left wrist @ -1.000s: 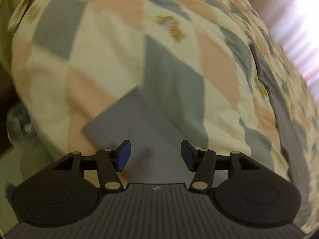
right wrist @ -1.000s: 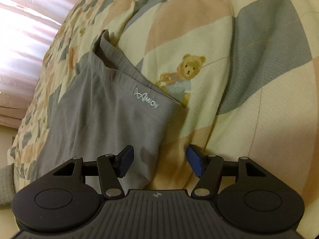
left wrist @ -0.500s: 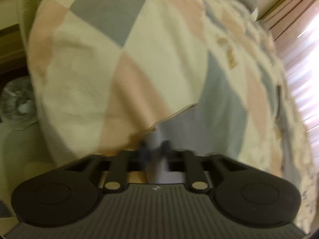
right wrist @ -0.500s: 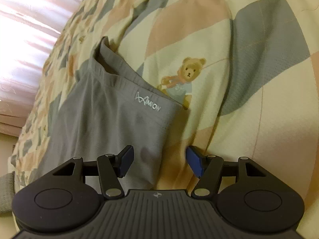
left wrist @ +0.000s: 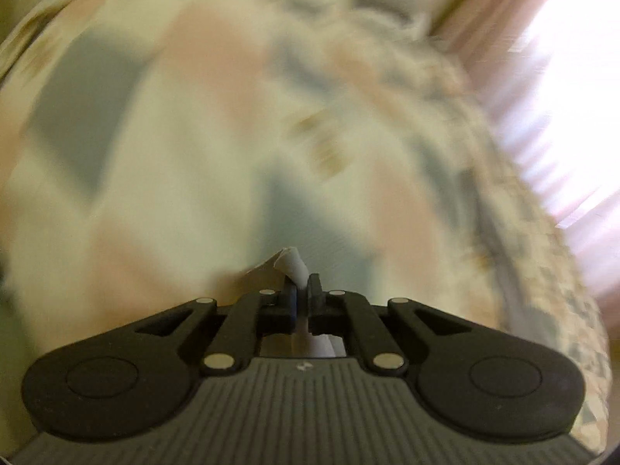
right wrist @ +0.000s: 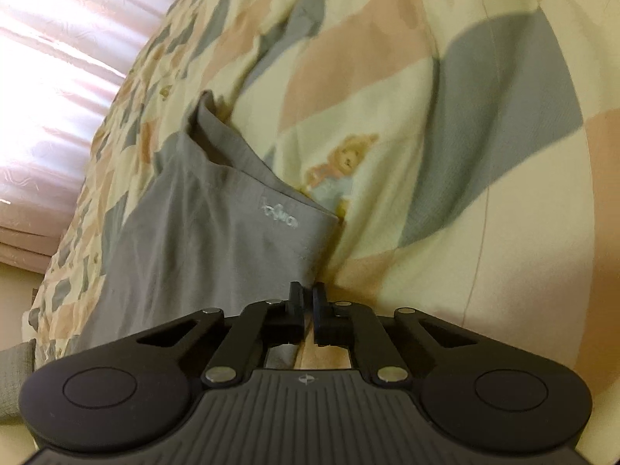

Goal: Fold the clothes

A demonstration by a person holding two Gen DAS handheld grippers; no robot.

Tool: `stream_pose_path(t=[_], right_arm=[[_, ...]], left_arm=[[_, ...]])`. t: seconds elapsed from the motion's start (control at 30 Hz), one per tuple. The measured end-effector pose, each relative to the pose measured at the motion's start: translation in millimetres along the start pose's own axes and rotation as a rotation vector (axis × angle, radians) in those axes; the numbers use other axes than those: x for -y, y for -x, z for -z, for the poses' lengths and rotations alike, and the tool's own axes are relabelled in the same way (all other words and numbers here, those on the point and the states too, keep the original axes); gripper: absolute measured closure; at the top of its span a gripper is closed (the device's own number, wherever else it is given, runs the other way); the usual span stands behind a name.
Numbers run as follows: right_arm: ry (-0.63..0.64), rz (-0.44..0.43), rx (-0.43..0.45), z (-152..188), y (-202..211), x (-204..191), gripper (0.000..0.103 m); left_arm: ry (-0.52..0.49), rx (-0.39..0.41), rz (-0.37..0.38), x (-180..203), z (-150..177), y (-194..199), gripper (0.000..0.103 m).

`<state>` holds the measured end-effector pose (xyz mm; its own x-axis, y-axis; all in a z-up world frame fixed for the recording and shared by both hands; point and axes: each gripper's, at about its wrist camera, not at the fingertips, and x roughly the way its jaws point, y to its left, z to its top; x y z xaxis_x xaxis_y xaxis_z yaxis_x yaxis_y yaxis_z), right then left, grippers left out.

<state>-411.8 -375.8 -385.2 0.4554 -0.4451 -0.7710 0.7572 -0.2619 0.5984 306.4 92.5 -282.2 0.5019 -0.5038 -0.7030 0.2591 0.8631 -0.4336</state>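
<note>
Grey, smooth cloth lies flat on the bed: the garment [right wrist: 186, 248] spreads over a patchwork quilt [right wrist: 465, 124] printed with teddy bears, its hemmed end with a pale logo nearest the right gripper [right wrist: 306, 302]. That gripper's jaws are pressed together on the garment's near corner. The left gripper [left wrist: 300, 296] has its jaws pinching a pale grey tip of fabric, probably another corner of the same garment, though the left wrist view is badly blurred. The grasping step looks done; the next move calls for lifting both corners evenly and carrying them across for a fold.
</note>
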Motion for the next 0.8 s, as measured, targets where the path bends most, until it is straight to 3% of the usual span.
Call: stream_pose_path(t=[0.23,0.33,0.43,0.63,0.7,0.8], right_arm=[[0.007,-0.09,0.057,-23,52,-27,0.102],[0.016,-0.105,0.055,-20,69,-27,0.102],[-0.004,-0.082,0.039,-9,65,-15,0.102],[-0.002,0.042,-0.025,13,36,12,0.103],[-0.005,0.077,-0.036,16,30,19,0.103],[0.055,0.12,-0.037,17,26,12,0.103]], left_arm=[[-0.251,0.17,0.202,113,-103,29,0.101],[-0.313,0.223,0.209,122,-115,46,0.101],[-0.297,0.172,0.12,99,-104,20,0.101],[-0.398,-0.095,-0.188,34,-45,-101,0.1],[-0.465,-0.103,-0.221,28,-30,-115,0.098],[-0.47,-0.09,-0.207,23,-28,-106,0.098]])
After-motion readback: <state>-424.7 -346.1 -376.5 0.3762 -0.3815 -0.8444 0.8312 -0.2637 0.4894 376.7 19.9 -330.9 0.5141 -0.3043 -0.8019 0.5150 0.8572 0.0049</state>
